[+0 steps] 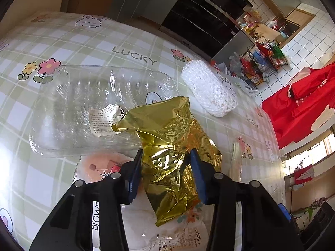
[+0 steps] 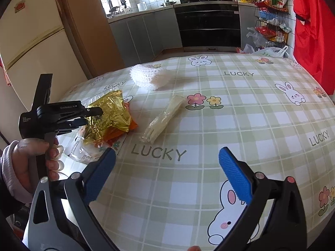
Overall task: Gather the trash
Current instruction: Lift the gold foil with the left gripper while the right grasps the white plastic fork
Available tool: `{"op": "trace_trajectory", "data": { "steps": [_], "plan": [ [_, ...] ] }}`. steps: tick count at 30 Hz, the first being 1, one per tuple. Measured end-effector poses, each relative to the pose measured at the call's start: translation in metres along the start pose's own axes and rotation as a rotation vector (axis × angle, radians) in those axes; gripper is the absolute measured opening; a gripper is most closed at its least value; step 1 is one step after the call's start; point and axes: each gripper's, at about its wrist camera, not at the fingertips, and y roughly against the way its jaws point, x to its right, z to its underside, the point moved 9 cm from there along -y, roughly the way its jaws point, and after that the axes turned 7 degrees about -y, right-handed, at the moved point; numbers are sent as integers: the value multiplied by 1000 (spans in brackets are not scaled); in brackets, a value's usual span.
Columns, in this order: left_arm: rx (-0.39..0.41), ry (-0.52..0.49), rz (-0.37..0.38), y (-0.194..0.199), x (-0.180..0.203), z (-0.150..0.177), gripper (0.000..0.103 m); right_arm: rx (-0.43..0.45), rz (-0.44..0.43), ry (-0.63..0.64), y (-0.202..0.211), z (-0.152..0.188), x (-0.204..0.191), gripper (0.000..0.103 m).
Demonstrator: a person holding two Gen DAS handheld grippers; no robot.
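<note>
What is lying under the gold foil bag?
Under the gold foil bag lies an orange wrapper and a clear printed bag, with a clear plastic tray beside it. Anything directly beneath the foil's middle is covered.

Table: a checked bunny-and-flower tablecloth [image 2: 209, 125] is covering it.
Lying on it: clear plastic tray [image 1: 83, 108], white foam netting [image 2: 148, 77], clear flat wrapper [image 2: 163, 119], printed plastic bag [image 1: 180, 234].

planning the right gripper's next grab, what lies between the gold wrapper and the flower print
A clear narrow plastic sleeve lies on the tablecloth between the gold wrapper and flower print, seen in the right wrist view.
</note>
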Motion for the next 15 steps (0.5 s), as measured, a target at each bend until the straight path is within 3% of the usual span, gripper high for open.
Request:
{"op": "trace_trajectory", "data": {
  "steps": [8,15],
  "plan": [
    [87,-79,50,40,22,-4,34,2,-6,-5,-3,-2,-1,97],
    [239,-145,75,111,41,-9,34,-19,-29,-1,-17,-16,-3,97]
  ]
}}
